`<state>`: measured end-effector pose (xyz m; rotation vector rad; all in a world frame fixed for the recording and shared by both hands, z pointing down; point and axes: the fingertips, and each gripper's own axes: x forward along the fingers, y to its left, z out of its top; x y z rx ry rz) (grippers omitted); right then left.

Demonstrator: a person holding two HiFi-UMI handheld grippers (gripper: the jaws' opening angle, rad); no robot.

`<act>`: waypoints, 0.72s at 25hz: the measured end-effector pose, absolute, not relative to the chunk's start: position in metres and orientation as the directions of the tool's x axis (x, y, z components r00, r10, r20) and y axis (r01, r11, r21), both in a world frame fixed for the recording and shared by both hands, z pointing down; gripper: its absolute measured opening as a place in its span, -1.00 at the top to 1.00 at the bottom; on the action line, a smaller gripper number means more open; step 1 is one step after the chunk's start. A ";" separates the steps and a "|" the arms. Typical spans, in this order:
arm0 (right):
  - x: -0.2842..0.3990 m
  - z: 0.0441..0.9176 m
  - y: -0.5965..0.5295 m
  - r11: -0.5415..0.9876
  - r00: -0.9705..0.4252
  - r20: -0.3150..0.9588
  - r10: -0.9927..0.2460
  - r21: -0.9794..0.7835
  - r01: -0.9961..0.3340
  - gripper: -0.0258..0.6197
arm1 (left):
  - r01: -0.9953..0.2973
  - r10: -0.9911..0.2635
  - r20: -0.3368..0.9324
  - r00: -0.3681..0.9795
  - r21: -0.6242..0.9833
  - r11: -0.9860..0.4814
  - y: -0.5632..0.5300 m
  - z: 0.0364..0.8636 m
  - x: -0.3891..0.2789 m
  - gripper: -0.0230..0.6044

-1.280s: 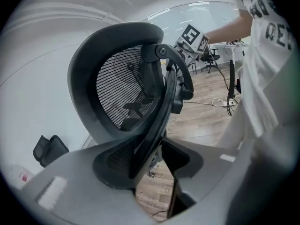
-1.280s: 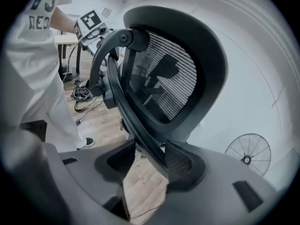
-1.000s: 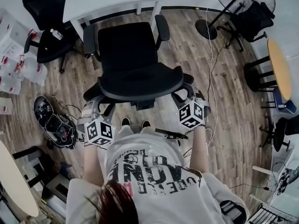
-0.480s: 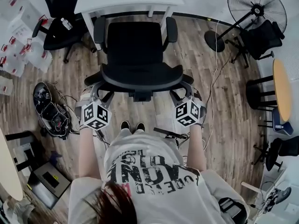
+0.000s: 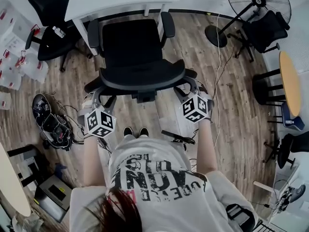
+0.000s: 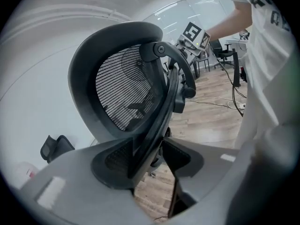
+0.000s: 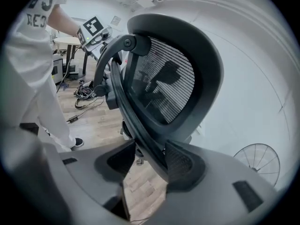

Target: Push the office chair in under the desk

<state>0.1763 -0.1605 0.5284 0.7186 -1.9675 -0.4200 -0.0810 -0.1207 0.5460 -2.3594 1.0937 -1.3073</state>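
The black office chair faces the white desk, its seat front and armrests right at the desk's near edge. I stand behind it. My left gripper is shut on the left edge of the mesh backrest, whose frame runs between the jaws of the left gripper. My right gripper is shut on the backrest's right edge. In the right gripper view the backrest's frame passes between the pads of the right gripper. Each gripper's marker cube shows across the backrest in the other gripper's view.
Another black chair and stacked boxes stand at the left. Cables and gear lie on the wood floor beside my left arm. A standing fan, a dark chair, a floor cable and a round table are on the right.
The chair has rolled forward toward the desk, and I have stepped after it. Both grippers have kept their hold on the backrest edges.
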 end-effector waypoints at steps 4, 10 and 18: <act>0.203 0.522 -0.181 0.786 -0.382 0.687 -0.618 0.551 -0.282 0.35 | -0.505 -0.709 0.633 0.309 -0.523 -0.687 -0.133 0.536 -0.053 0.28; 0.207 0.522 -0.185 0.803 -0.409 0.693 -0.594 0.538 -0.255 0.35 | -0.521 -0.731 0.616 0.293 -0.538 -0.662 -0.135 0.535 -0.046 0.26; 0.203 0.524 -0.201 0.803 -0.413 0.691 -0.594 0.537 -0.256 0.33 | -0.525 -0.716 0.636 0.289 -0.520 -0.674 -0.153 0.532 -0.051 0.27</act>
